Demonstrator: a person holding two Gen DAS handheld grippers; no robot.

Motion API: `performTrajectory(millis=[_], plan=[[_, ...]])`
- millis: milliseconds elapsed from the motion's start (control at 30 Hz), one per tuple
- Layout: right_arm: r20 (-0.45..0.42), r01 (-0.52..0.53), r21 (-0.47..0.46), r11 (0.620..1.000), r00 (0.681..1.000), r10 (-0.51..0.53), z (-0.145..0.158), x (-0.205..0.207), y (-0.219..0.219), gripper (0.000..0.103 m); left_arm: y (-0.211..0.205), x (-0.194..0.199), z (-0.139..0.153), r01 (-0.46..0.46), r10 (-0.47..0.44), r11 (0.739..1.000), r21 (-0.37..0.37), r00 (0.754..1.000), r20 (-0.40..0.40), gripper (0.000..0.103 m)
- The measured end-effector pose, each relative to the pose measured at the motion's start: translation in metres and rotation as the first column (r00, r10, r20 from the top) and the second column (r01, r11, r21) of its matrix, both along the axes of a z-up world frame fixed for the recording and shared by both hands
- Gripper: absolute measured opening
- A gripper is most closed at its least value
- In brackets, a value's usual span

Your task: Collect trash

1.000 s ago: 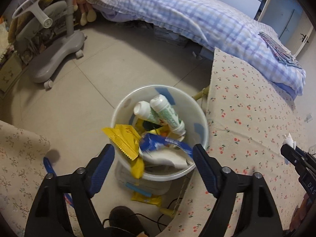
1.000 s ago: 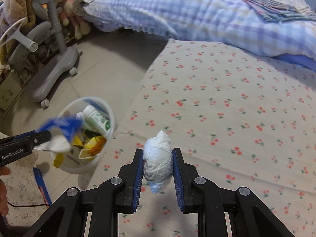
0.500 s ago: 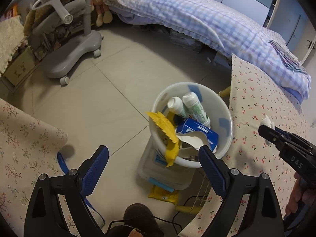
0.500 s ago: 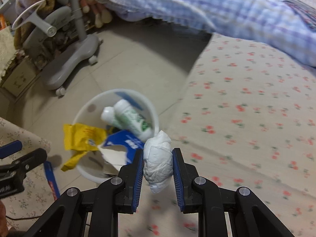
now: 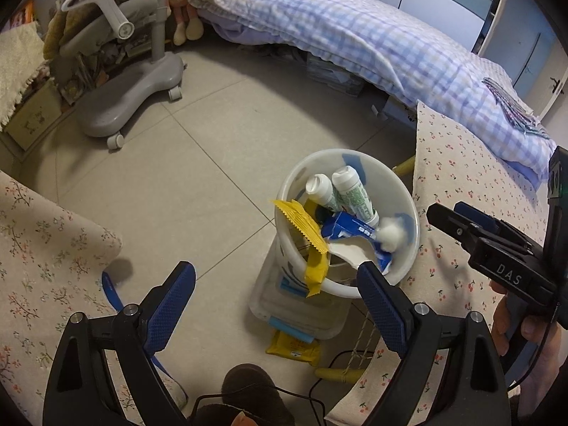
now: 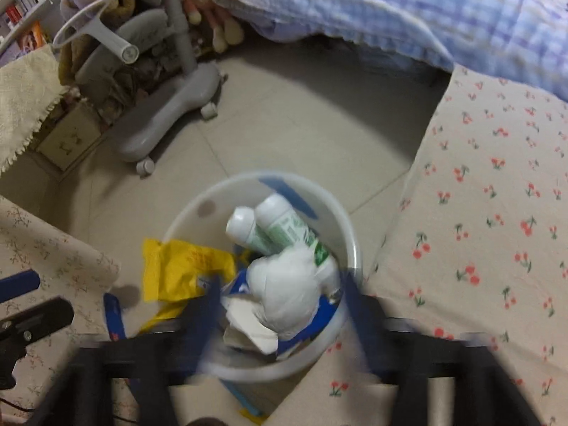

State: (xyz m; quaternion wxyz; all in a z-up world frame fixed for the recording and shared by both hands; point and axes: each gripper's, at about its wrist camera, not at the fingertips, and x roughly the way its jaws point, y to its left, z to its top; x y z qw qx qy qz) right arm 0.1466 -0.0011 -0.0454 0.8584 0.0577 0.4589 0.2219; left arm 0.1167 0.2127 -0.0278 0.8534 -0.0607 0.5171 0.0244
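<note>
Closest to the right wrist camera, the right gripper [image 6: 280, 316] shows blurred, its jaws having just been opening and now standing apart, with the white crumpled tissue wad [image 6: 289, 289] between them but clear of the pads, over the bin. Nearest the left wrist camera, the left gripper [image 5: 277, 301] stands wide apart with nothing between its blue pads [image 5: 170, 305]. Just beyond sits the white bin [image 5: 404, 266] on the tiled floor [image 5: 184, 191], beside the cherry-print worktop [image 5: 451, 177]. It holds a yellow wrapper [image 5: 305, 227], a blue carton [image 5: 346, 229] and 2 white bottles [image 5: 349, 195]. Farther off stand a grey chair base [image 5: 127, 96] and a bed with a checked blue quilt [image 5: 355, 35].
</note>
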Motion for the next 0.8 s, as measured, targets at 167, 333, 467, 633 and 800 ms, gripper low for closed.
performTrajectory(millis=[167, 333, 467, 633, 800], plan=[[0.009, 0.021, 0.008, 1.0, 1.0, -0.021, 0.008, -0.006, -0.01, 0.074, -0.009, -0.003, 0.007, 0.019, -0.018, 1.0, -0.011, 1.0, 0.015, 0.094], [0.03, 0.058, -0.012, 0.998, 0.998, -0.058, 0.024, -0.023, -0.027, 0.074, -0.023, -0.017, 0.018, 0.037, -0.035, 0.998, -0.05, 0.998, 0.049, 0.094], [0.044, 0.105, -0.03, 0.994, 0.994, -0.104, 0.045, -0.047, -0.051, 0.077, -0.039, -0.03, 0.027, 0.065, -0.06, 0.995, -0.072, 0.996, 0.073, 0.103], [0.08, 0.174, -0.106, 0.979, 0.983, -0.166, 0.068, -0.089, -0.085, 0.084, -0.072, -0.059, 0.036, 0.121, -0.112, 0.99, -0.075, 0.988, 0.11, 0.103], [0.095, 0.257, -0.146, 0.955, 0.965, -0.245, 0.081, -0.138, -0.124, 0.089, -0.106, -0.09, 0.043, 0.176, -0.169, 0.984, -0.035, 0.975, 0.146, 0.103]])
